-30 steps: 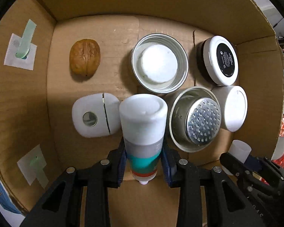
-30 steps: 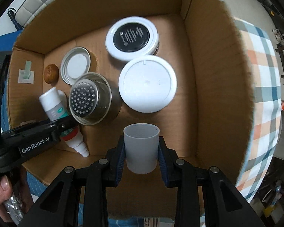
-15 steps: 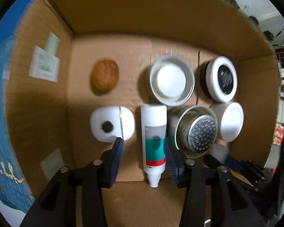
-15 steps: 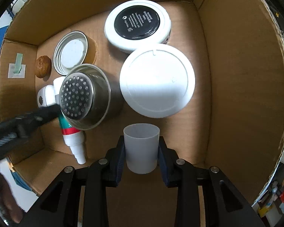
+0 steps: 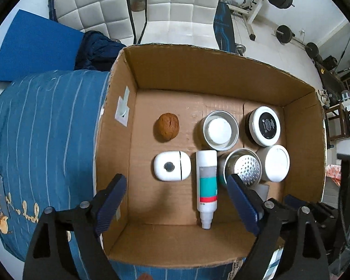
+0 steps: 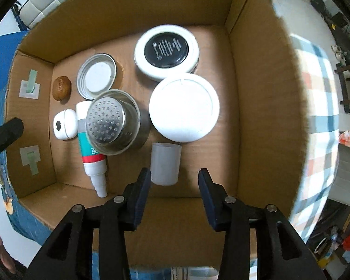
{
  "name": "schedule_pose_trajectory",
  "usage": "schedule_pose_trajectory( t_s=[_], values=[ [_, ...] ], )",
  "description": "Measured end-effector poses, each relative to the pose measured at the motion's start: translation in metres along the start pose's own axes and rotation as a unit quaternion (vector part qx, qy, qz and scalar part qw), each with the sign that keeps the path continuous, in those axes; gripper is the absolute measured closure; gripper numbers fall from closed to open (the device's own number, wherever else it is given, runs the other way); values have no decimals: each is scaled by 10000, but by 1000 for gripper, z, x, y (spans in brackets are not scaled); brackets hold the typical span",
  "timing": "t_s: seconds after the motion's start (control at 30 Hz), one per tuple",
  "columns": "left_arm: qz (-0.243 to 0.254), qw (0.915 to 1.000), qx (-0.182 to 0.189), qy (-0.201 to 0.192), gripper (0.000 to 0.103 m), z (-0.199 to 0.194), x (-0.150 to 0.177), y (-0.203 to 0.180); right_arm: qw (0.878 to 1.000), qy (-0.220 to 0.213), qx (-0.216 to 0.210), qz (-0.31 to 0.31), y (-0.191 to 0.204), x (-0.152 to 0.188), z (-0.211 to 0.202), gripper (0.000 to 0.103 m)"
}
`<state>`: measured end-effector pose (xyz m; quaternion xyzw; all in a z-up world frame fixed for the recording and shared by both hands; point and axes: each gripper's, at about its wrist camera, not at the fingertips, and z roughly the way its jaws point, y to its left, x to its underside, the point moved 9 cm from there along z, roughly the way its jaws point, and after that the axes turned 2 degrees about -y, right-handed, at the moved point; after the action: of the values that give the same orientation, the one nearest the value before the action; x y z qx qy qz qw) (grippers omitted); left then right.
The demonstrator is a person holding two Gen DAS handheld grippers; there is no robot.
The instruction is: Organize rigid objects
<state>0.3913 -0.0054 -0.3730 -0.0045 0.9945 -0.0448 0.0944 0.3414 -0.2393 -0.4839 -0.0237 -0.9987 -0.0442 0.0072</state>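
Presently, findings by item:
Left claw (image 5: pixel 175 200): spread wide, holding nothing, above the near part of the cardboard box (image 5: pixel 198 74).
Right claw (image 6: pixel 172 186): spread, holding nothing; small translucent cup (image 6: pixel 166 163) stands just ahead, between its fingers, untouched.
Tube (image 5: pixel 206 182): lies flat on the box floor, nozzle toward the near wall, between the white case (image 5: pixel 171 169) and the perforated metal cup (image 5: pixel 243 168).
Other contents: walnut (image 5: pixel 166 127), metal lid (image 5: pixel 220 130), black-topped jar (image 5: pixel 264 126), white round lid (image 5: pixel 275 163).
Step in hand: judged as placement done, both claws free.
Next move: likely lifting clear of the walls without knocking the cup.
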Motion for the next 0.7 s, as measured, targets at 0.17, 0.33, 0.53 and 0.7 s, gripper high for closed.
schedule_pose_trajectory(
  t_s=[0.17,0.33,0.53,0.7],
  values=[
    [-15,9998,4,-188,7,-7,8,-9,9992,-323,198,-83,5,1,-27,32],
    [53,9991,-111,-414,4,-17,17,-12,9979,-584,267,-76,-1,11,-56,10],
    [57,9983,-181,-546,0,-26,26,-13,9970,-687,338,-142,-4,14,-71,0],
    [62,9978,-204,-623,0,-36,31,-15,9962,-782,347,-154,-6,19,-79,0]
  ],
)
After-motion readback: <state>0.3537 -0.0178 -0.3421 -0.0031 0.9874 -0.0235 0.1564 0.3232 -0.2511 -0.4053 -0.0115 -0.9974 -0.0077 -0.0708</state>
